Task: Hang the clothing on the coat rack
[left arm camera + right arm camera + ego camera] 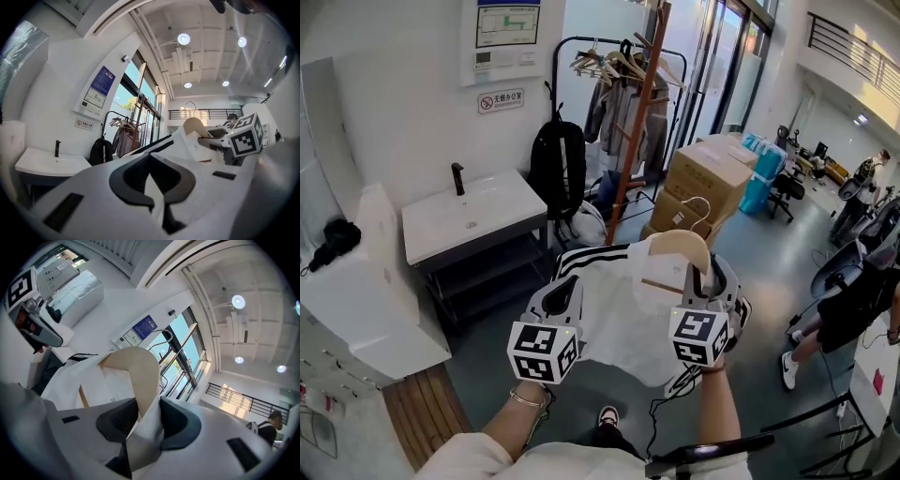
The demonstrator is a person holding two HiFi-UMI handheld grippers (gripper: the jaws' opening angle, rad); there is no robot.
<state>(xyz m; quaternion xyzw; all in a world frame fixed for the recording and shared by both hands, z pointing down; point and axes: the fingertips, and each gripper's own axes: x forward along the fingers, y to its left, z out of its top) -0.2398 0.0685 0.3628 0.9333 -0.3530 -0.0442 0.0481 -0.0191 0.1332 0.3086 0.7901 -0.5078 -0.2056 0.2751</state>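
A white garment [619,314] with black shoulder stripes hangs on a wooden hanger [680,246], which I hold up in front of me. My right gripper [715,281] is shut on the hanger's arm [136,371], with white cloth [93,385] pinched in as well. My left gripper [565,289] is shut on the garment's striped shoulder; a sliver of cloth shows between its pads [126,183]. The wooden coat rack pole [635,122] stands ahead, past the garment, beside a black rail [609,66] that carries hangers and grey clothes.
A white sink counter [478,220] is at the left, and a black backpack [558,169] hangs beside it. Cardboard boxes [708,178] are stacked right of the rack. A person [853,309] stands at the right edge. A wooden mat [427,412] lies lower left.
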